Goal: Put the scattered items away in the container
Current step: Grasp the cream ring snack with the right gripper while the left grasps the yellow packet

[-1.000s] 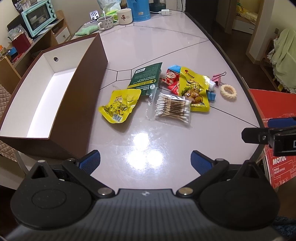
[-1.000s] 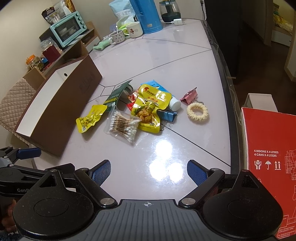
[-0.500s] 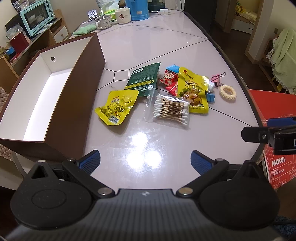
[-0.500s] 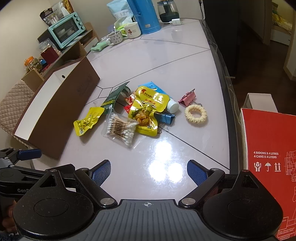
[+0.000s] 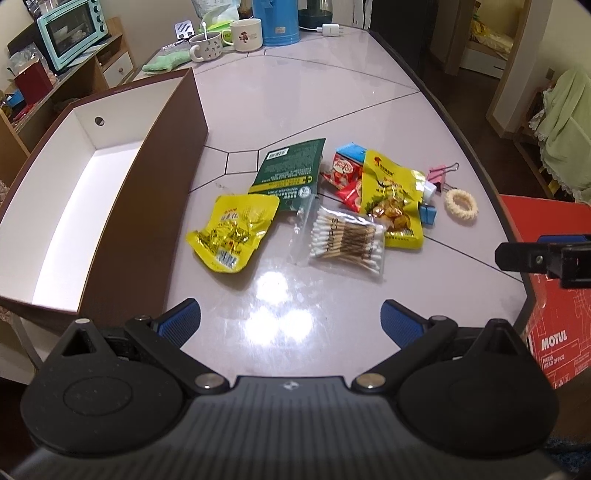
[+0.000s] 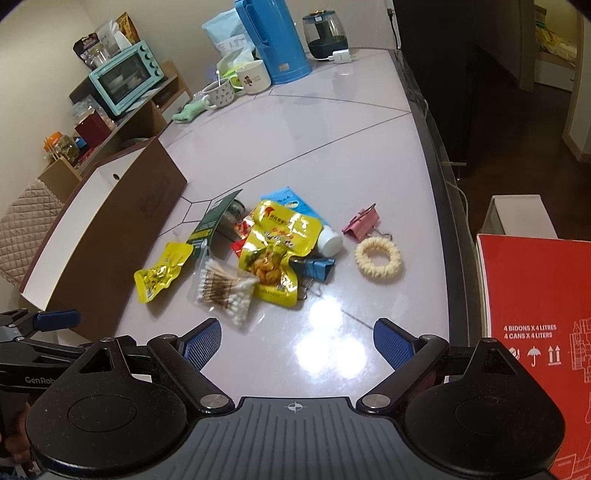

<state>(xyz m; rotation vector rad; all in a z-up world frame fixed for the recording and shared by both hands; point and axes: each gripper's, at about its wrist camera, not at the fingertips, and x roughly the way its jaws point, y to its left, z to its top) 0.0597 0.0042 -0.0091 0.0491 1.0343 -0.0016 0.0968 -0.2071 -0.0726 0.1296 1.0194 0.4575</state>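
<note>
A brown box with a white inside (image 5: 85,206) stands empty at the table's left; it also shows in the right wrist view (image 6: 107,221). Scattered to its right lie a small yellow snack pack (image 5: 232,230), a green packet (image 5: 291,171), a cotton swab bag (image 5: 347,242), a large yellow snack pack (image 5: 391,201), a red packet (image 5: 345,177), a pink binder clip (image 5: 439,175), a blue binder clip (image 5: 427,215) and a cream hair tie (image 5: 461,204). My left gripper (image 5: 290,321) is open and empty, short of the items. My right gripper (image 6: 297,341) is open and empty near the front edge.
Mugs (image 5: 245,34), a blue thermos (image 6: 271,40) and a green cloth (image 5: 160,64) stand at the table's far end. A red carton (image 6: 535,332) stands off the table's right edge. A shelf with a teal oven (image 6: 127,77) is to the left.
Both grippers have drifted slightly, so the items sit a little lower and nearer in both views. Nothing on the table has moved. Both grippers stay open.
</note>
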